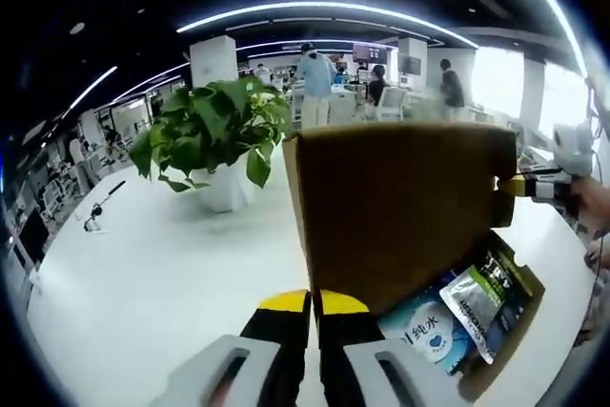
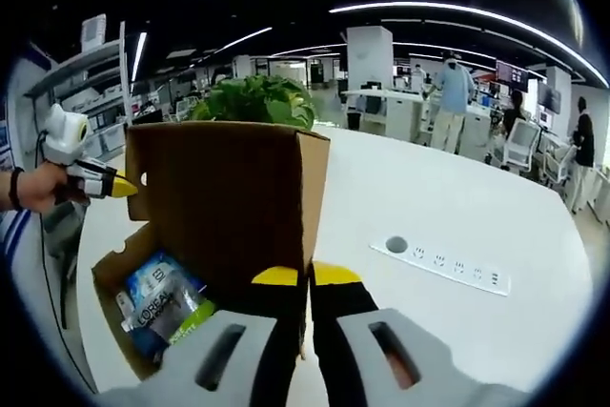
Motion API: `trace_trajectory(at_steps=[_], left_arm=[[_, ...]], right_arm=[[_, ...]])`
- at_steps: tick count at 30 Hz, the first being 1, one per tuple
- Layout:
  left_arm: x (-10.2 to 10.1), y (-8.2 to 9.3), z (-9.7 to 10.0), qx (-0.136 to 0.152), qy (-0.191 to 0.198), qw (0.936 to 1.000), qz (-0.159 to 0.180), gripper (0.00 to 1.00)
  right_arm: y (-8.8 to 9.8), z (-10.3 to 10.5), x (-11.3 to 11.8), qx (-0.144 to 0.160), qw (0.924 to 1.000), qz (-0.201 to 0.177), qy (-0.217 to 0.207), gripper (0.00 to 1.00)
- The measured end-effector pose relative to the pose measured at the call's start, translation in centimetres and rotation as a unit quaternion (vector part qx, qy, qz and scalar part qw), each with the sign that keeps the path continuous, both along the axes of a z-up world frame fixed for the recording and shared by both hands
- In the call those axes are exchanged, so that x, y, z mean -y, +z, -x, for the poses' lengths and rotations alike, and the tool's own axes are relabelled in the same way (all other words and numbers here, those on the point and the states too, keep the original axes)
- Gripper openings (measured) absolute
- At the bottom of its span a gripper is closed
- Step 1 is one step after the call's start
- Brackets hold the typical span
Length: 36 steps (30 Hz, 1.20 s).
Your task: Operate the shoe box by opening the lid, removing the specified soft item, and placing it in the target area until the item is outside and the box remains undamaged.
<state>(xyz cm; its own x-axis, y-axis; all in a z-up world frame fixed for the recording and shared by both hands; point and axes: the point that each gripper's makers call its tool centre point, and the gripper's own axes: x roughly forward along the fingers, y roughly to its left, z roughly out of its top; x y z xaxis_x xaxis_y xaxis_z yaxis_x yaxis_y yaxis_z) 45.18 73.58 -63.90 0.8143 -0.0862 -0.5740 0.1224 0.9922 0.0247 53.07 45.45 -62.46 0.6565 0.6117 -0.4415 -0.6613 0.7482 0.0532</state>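
Observation:
A brown cardboard shoe box (image 1: 496, 350) (image 2: 114, 283) sits on a white table with its lid (image 1: 400, 207) (image 2: 224, 207) raised upright. My left gripper (image 1: 313, 302) is shut on one side edge of the lid; it shows in the right gripper view (image 2: 114, 186), held by a hand. My right gripper (image 2: 307, 278) is shut on the opposite edge and appears far right in the left gripper view (image 1: 519, 186). Inside the box lie soft packets: a blue one (image 1: 429, 326) (image 2: 157, 297) and a silver-green one (image 1: 486, 297) (image 2: 195, 316).
A potted green plant (image 1: 219, 135) (image 2: 257, 100) stands on the white table (image 1: 143, 274) behind the box. A white power strip (image 2: 448, 264) lies to the right of the box. A small black object (image 1: 100, 207) rests at the far left. People stand at desks in the background.

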Motion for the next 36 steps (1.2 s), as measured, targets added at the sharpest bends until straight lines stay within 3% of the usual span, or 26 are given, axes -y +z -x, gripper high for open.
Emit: trace_trajectory(at_steps=[10,13,23,36], left_arm=[[0.1,-2.6,0.0,-0.027,-0.010,0.9996,0.002,0.01],[0.2,-3.6,0.0,-0.033,-0.009,0.9993,0.011,0.01],[0.4,-5.4,0.5,-0.055,-0.012,0.9982,0.022,0.01],[0.2,-5.1,1.3,-0.068,0.004,0.9969,0.041,0.00]], right_arm=[[-1.3,-0.4,0.0,-0.011,0.9998,0.007,-0.011,0.00],[-2.2,0.0,0.0,-0.014,0.9994,0.032,-0.008,0.01],[-3.9,1.3,0.4,-0.037,0.9979,0.051,-0.013,0.02],[-4.6,0.7,-0.3,-0.069,0.9960,0.055,-0.009,0.02]])
